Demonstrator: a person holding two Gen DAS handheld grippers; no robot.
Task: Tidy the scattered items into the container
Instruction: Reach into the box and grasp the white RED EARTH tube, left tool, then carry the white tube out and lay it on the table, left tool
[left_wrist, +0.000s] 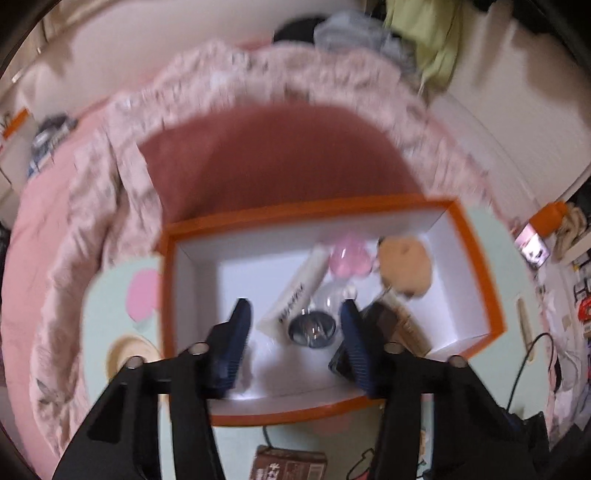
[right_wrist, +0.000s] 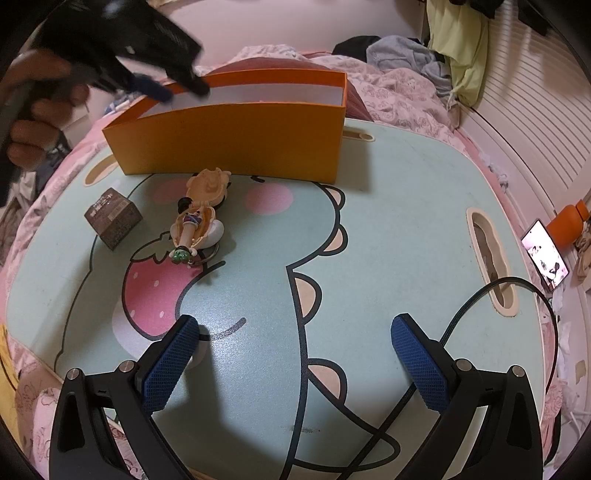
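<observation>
An orange box with a white inside (left_wrist: 476, 258) (right_wrist: 236, 144) stands at the far side of a mint cartoon table (right_wrist: 388, 206). In it lie a white tube (left_wrist: 295, 299), a pink item (left_wrist: 347, 258), a tan plush (left_wrist: 406, 266), a clear item with a dark round base (left_wrist: 314, 328) and a dark item (left_wrist: 391, 321). My left gripper (left_wrist: 295, 314) is open and empty above the box; it also shows in the right wrist view (right_wrist: 181, 88). A small brown box (right_wrist: 112, 218) (left_wrist: 288, 463) and a doll keychain (right_wrist: 197, 218) lie on the table. My right gripper (right_wrist: 295, 332) is open and empty, low over the table's near part.
A black cable (right_wrist: 480, 302) crosses the table's right side. A phone (right_wrist: 546, 254) and an orange bottle (right_wrist: 569, 221) lie off to the right. Pink bedding (left_wrist: 258, 74) and heaped clothes (right_wrist: 406, 51) surround the table.
</observation>
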